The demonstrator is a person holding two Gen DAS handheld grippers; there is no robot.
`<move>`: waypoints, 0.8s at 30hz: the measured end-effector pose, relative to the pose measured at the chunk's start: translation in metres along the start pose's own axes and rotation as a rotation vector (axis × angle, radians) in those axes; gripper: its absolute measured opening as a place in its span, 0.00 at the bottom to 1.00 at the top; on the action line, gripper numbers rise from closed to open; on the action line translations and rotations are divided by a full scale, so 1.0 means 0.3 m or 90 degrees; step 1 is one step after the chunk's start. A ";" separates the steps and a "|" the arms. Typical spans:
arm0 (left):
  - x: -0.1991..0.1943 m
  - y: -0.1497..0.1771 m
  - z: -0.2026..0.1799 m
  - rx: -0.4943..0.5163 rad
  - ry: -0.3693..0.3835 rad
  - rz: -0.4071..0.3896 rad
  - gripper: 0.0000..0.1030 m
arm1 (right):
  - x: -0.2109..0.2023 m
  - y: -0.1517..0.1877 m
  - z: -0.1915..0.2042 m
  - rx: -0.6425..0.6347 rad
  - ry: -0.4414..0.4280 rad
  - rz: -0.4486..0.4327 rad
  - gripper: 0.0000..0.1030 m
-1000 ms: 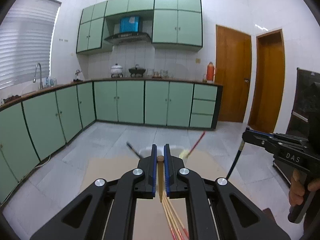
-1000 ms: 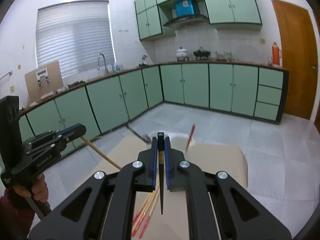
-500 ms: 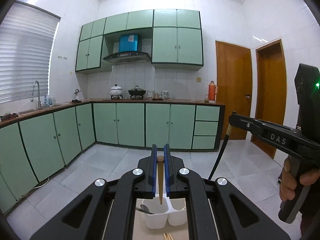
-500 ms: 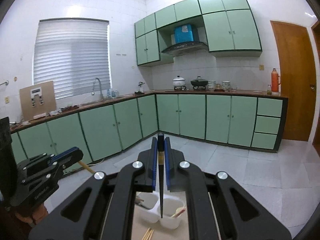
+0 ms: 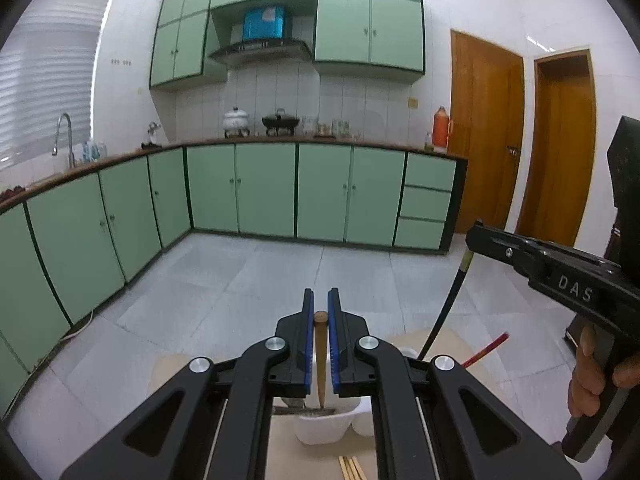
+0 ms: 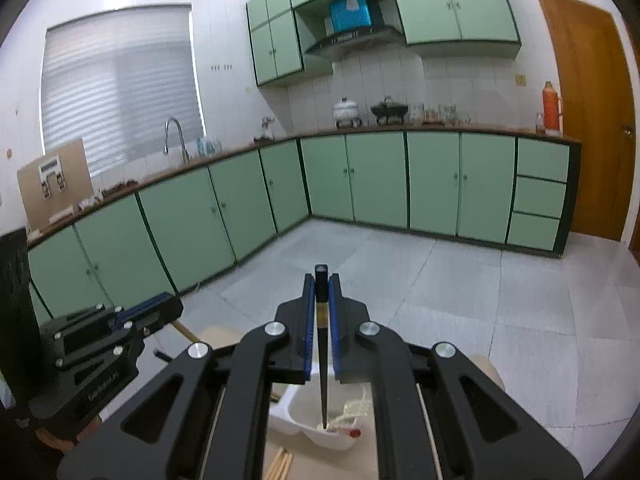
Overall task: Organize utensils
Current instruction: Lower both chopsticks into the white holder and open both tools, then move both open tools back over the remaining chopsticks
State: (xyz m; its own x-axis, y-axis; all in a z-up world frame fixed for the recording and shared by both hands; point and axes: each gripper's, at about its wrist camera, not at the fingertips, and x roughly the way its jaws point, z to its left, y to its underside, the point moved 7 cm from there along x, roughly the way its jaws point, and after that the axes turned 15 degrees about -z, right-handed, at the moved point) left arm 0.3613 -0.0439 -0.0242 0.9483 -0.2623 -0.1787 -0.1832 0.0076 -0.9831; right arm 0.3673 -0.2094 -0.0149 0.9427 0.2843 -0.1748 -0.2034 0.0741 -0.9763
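Pinching near the blunt top ends, each gripper holds one chopstick point-down over the white holder (image 5: 320, 428): the left gripper (image 5: 320, 344) is clamped on a wooden chopstick (image 5: 320, 356), the right gripper (image 6: 321, 332) on a black chopstick (image 6: 322, 360). Both look light, stiff and smooth, so likely to pivot if held loosely. More chopsticks (image 5: 351, 468) lie just before the holder, cut off by the frame; its contents are hard to make out.

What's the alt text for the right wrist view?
The right gripper is shut on a black chopstick, tip pointing down into a white utensil holder on a tan table. The left gripper is at left; green kitchen cabinets behind.
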 end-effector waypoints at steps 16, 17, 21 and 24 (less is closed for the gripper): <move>-0.317 -0.051 -0.017 0.004 -0.017 -0.074 0.52 | -0.388 -0.046 -0.035 0.003 0.069 -0.129 0.76; -0.345 -0.045 -0.022 0.006 -0.020 -0.079 0.57 | -0.427 -0.034 -0.030 -0.001 0.077 -0.139 0.82; -0.435 0.015 -0.040 0.003 -0.021 -0.074 0.64 | -0.541 0.056 -0.016 -0.009 0.092 -0.142 0.89; -0.481 0.099 -0.046 0.003 -0.025 -0.049 0.67 | -0.591 0.153 -0.014 -0.003 0.101 -0.114 0.91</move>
State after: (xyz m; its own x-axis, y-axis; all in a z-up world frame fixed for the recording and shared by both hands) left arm 0.2153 -0.0192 -0.0272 0.9691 -0.2236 -0.1040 -0.1082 -0.0067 -0.9941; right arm 0.1919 -0.2605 -0.0292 0.9934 0.1139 -0.0156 -0.0277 0.1052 -0.9941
